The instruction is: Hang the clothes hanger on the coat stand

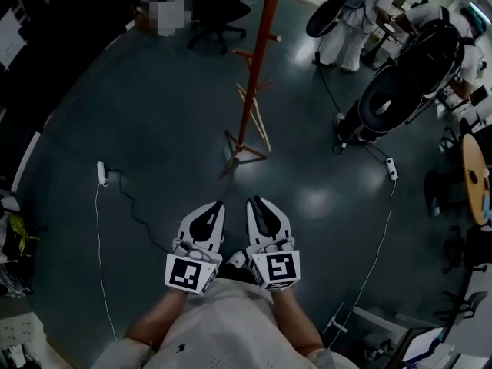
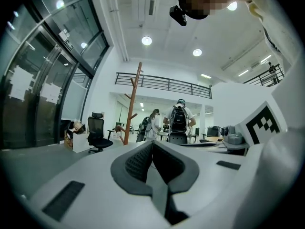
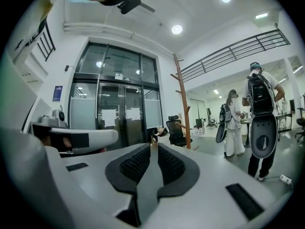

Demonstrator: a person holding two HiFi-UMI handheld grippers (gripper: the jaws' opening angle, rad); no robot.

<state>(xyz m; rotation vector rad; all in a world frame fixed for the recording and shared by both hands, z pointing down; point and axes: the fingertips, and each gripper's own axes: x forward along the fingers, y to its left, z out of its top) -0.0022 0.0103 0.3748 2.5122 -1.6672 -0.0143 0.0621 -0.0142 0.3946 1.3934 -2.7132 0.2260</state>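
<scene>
The dark, glossy floor [image 1: 154, 129] fills the room, with glass doors [image 3: 114, 109] on the left side and an office chair [image 1: 215, 10] at the far end. The orange coat stand [image 1: 254, 75] rises at far centre. The pale wooden clothes hanger [image 1: 257, 121] lies against its lower trunk just above the base; whether it hangs or leans cannot be determined. A white power strip [image 1: 101, 173] lies on the floor at left, and near the person, side by side, the left claw [image 1: 217, 205] and right claw [image 1: 253, 201] are both clenched on nothing.
</scene>
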